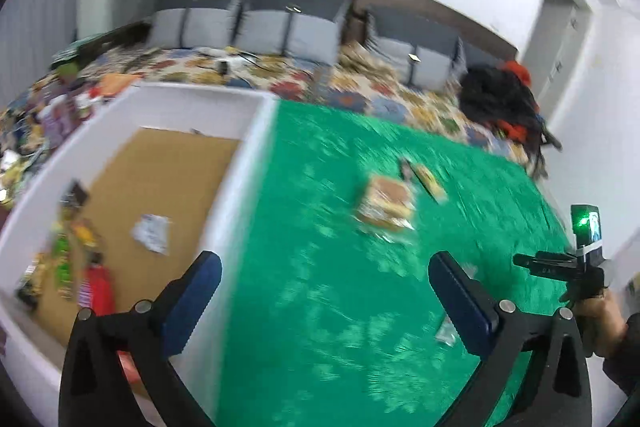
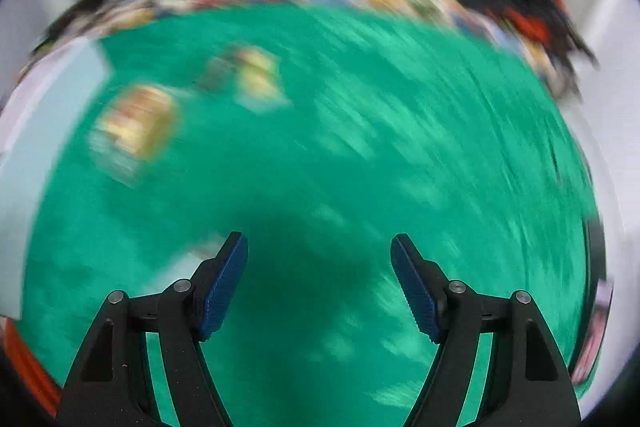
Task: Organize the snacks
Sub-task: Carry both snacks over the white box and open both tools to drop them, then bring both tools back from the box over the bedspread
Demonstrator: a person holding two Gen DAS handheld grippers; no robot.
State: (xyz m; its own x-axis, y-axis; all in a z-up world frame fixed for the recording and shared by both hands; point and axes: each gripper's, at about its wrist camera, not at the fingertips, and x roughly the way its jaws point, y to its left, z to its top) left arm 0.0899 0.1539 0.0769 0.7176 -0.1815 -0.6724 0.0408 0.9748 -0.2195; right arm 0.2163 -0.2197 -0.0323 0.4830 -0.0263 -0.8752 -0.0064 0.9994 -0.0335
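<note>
Two claws show, one in each wrist view, and both stand released with nothing between their blue pads. The left claw hangs over the edge where a white box meets the green cloth that covers the table; its left finger sits over the box wall, its right finger over the cloth. Inside the box, to the left of this claw, several snack packets lie on the brown cardboard floor: a red packet nearest the claw, a green and yellow cluster beyond it along the box's left wall, and a pale crumpled wrapper apart from them toward the middle. Ahead of the left claw and slightly to its right, a tan packaged snack lies on the cloth, with a smaller yellow packet just beyond it. A small clear wrapper lies on the cloth close to the claw's right finger. At the far right of that view a hand grips the other device.

The right claw hovers above bare green cloth. Well ahead and to its left, the tan snack and the yellow packet appear heavily blurred, near each other but apart. Beyond the table lies a patterned bedspread with a black and red bundle on it.
</note>
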